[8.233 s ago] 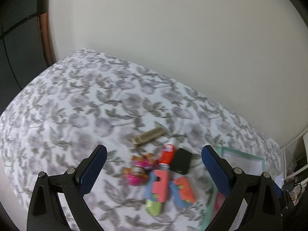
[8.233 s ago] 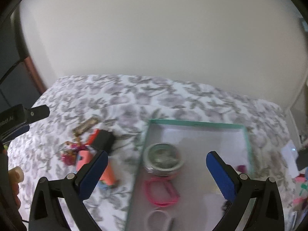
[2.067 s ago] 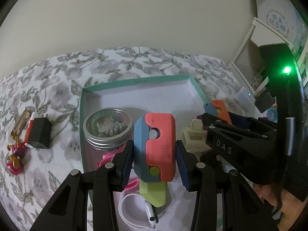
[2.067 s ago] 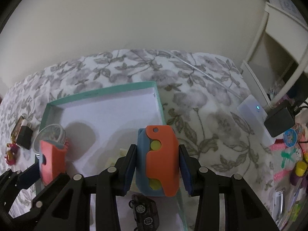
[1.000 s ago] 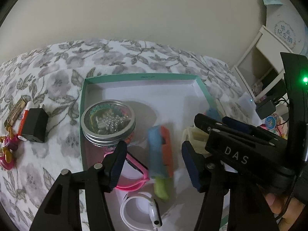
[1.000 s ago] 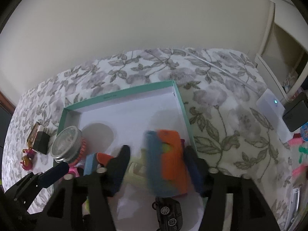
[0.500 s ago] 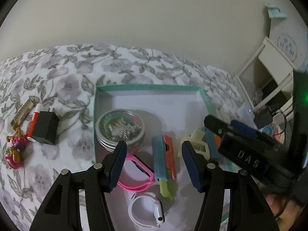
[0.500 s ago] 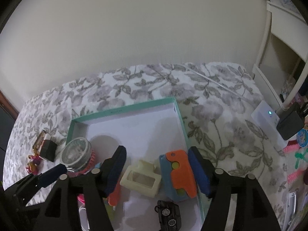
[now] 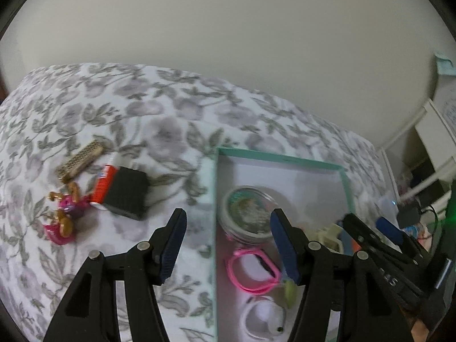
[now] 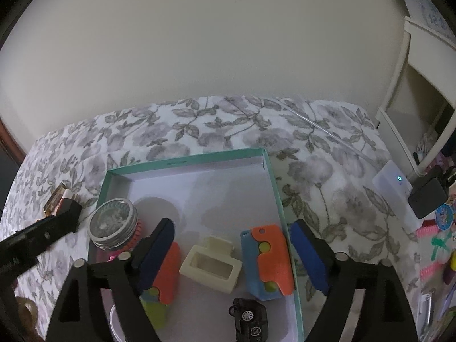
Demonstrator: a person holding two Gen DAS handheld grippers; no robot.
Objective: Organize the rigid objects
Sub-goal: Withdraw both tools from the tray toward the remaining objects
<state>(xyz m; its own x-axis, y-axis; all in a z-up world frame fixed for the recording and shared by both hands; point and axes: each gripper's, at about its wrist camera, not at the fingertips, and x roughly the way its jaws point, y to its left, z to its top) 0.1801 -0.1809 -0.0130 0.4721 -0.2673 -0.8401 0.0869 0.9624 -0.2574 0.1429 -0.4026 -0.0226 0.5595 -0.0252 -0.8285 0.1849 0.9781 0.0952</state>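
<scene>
lying flat in teal cardboard tray [image 10: 273, 176]: blocky orange-blue plastic toy [image 10: 268, 262], ribbed jar [image 10: 114, 225].

L wrist cam: steep down, near | R: same | shared: tray [image 9: 280, 158]

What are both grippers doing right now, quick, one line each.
Left gripper: open, holding nothing.
Right gripper: open, jaws just opened wider; the orange and blue toy lies free in the tray between its fingers.
</scene>
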